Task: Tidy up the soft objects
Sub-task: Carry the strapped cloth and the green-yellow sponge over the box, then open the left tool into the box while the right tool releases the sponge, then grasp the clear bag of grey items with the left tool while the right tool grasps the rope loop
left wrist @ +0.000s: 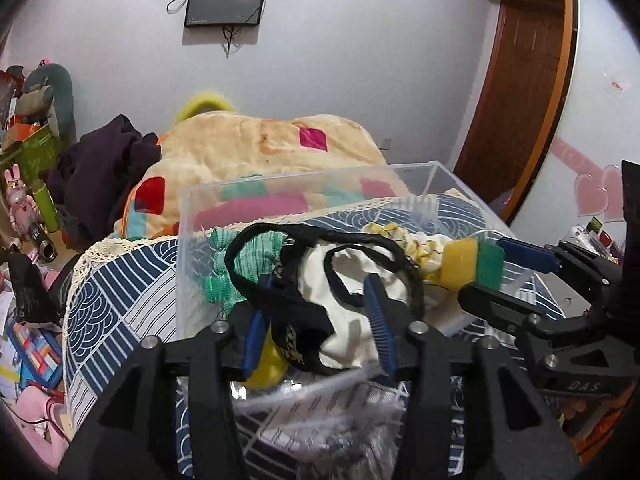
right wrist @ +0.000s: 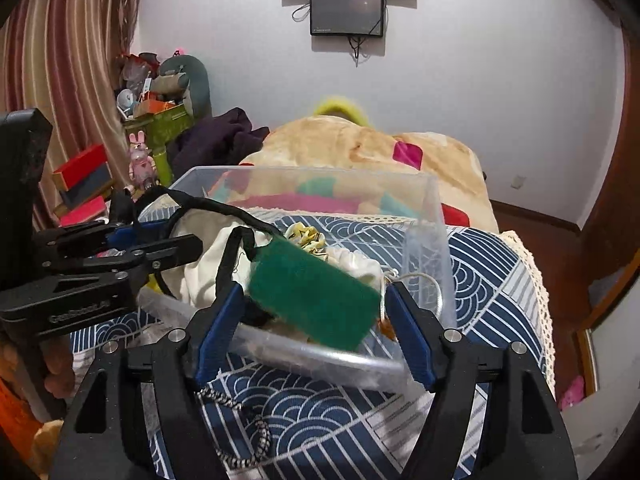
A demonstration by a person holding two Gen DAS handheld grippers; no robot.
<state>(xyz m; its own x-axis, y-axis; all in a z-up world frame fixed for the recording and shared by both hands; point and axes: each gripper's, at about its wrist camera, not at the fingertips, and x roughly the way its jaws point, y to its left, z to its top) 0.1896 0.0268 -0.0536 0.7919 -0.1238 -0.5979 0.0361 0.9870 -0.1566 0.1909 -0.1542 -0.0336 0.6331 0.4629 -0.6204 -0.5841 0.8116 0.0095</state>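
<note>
A clear plastic bin (left wrist: pixel 304 180) (right wrist: pixel 320 172) stands on a blue wave-patterned cover. In it lie a white cloth bag (left wrist: pixel 320 272) (right wrist: pixel 204 264) with black straps, a green knit cloth (left wrist: pixel 216 272), a yellow floral scrunchie (left wrist: pixel 416 248) (right wrist: pixel 308 236) and a yellow soft piece (left wrist: pixel 268 364). My left gripper (left wrist: pixel 318 284) (right wrist: pixel 160 240) is open over the bin's near side, its pads on either side of the bag with a black strap draped by the left one. My right gripper (right wrist: pixel 316 288) (left wrist: pixel 508 280) is open, and a green-and-yellow sponge (right wrist: pixel 312 296) (left wrist: pixel 476 264) sits tilted and blurred between its pads above the bin.
The wave-patterned cover (left wrist: pixel 120 280) (right wrist: pixel 492 280) runs under the bin. A patchwork quilt (left wrist: pixel 260 148) and dark clothes (left wrist: pixel 100 168) lie behind. Boxes and toys (left wrist: pixel 28 216) crowd the left. A wooden door (left wrist: pixel 520 80) is at the right. A braided cord (right wrist: pixel 240 432) lies near me.
</note>
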